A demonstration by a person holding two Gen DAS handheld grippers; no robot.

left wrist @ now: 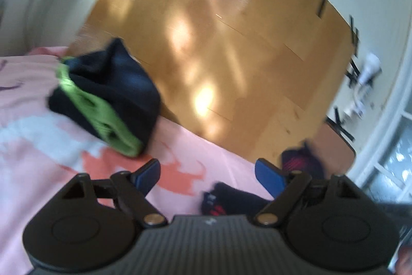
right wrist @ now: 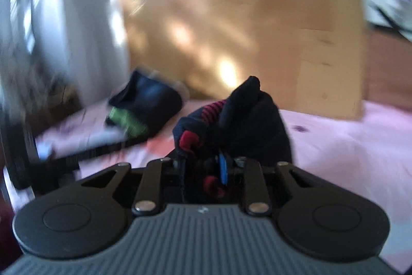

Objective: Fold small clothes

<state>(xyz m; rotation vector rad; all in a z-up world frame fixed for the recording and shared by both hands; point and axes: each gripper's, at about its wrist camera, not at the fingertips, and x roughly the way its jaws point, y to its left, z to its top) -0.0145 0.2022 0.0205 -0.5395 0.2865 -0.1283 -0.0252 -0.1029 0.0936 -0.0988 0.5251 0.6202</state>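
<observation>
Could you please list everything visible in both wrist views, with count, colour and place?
folded garment: one, black with green band, lying on the bedcover's far edge.
dark sock: one, black with red stripes, bunched up and clamped in the right gripper.
second dark sock: one, black with red marks, on the bedcover near the left gripper.
bedcover: one, pink with white and coral patches.
floor: wooden, sunlit.
left gripper: blue fingers apart, nothing between.
right gripper: closed on the sock.

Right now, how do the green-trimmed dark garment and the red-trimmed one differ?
The green-trimmed garment lies bundled on the pink bedcover, untouched; the red-trimmed garment is pinched in the right claw, bunched upward. Trim: bright green band versus red stripes. Both are small and dark.
</observation>
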